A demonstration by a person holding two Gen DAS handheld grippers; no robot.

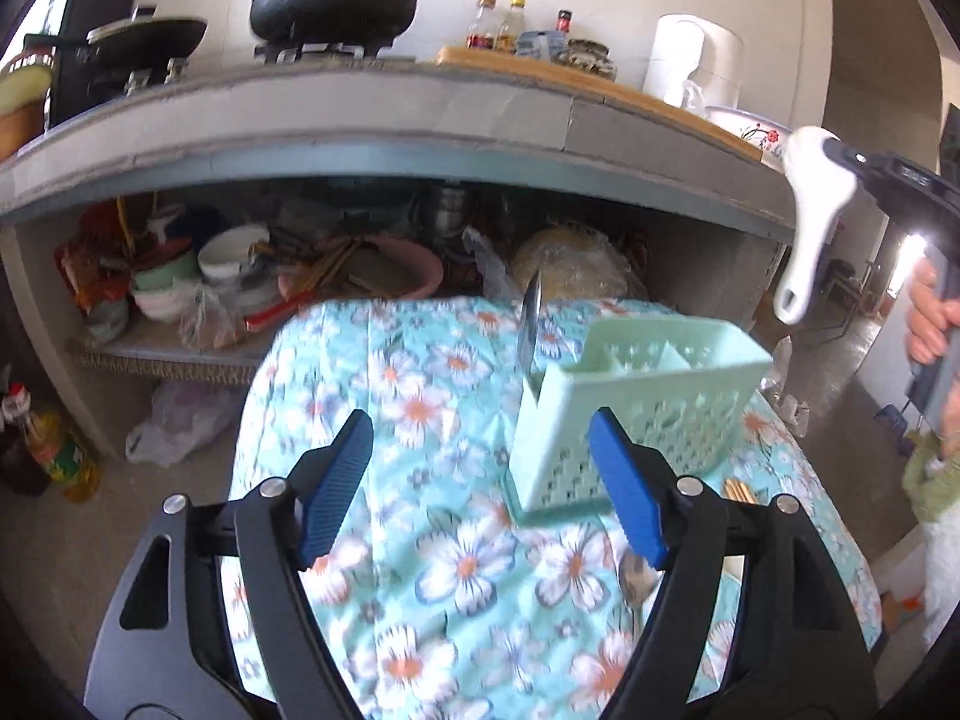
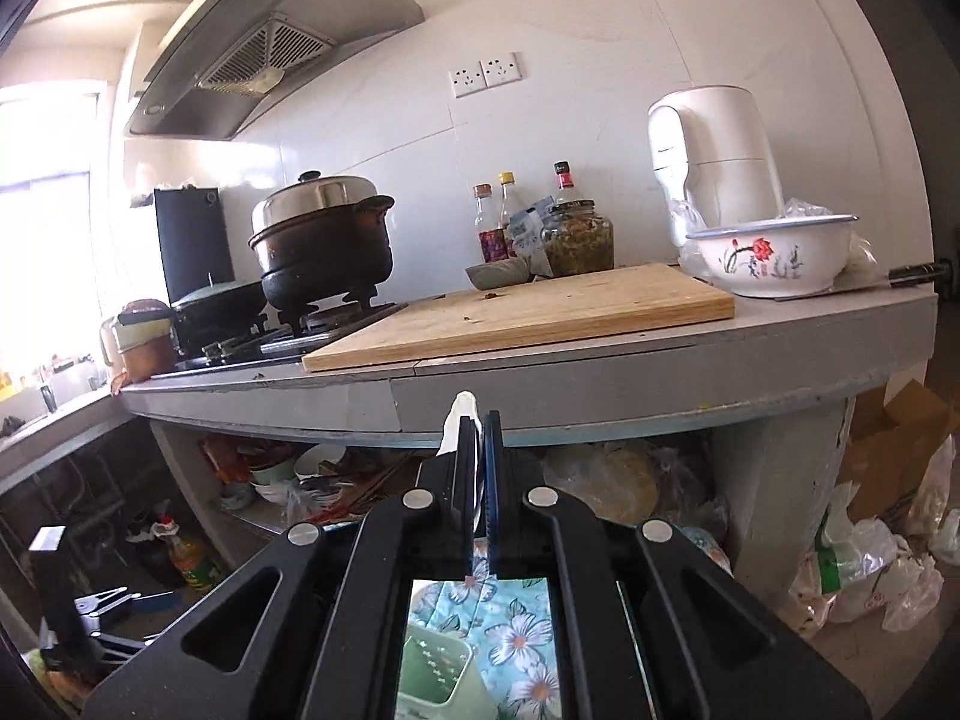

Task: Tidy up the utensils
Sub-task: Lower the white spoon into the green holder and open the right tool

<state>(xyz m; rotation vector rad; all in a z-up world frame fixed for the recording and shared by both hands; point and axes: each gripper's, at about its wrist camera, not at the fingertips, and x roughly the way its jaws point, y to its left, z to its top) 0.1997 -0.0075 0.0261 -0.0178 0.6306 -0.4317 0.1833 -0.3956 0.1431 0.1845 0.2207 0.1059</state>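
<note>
A mint green perforated utensil basket (image 1: 630, 408) stands on the floral tablecloth (image 1: 456, 420), with a knife blade (image 1: 531, 324) sticking up from its left end. My left gripper (image 1: 480, 480) is open and empty, just in front of the basket. My right gripper (image 2: 477, 438) is shut on a white rice paddle (image 2: 462, 420); in the left wrist view the paddle (image 1: 810, 222) hangs handle-down, above and right of the basket. A metal spoon (image 1: 636, 582) and wooden chopsticks (image 1: 741, 491) lie on the cloth by my right finger. The basket also shows below the right gripper (image 2: 435, 672).
A grey kitchen counter (image 2: 660, 372) runs behind the table, with a cutting board (image 2: 522, 312), a black pot (image 2: 324, 246), sauce bottles (image 2: 510, 216), a floral bowl (image 2: 774, 258) and a white kettle (image 2: 714, 156). The shelf under it holds bowls (image 1: 228, 252) and bags.
</note>
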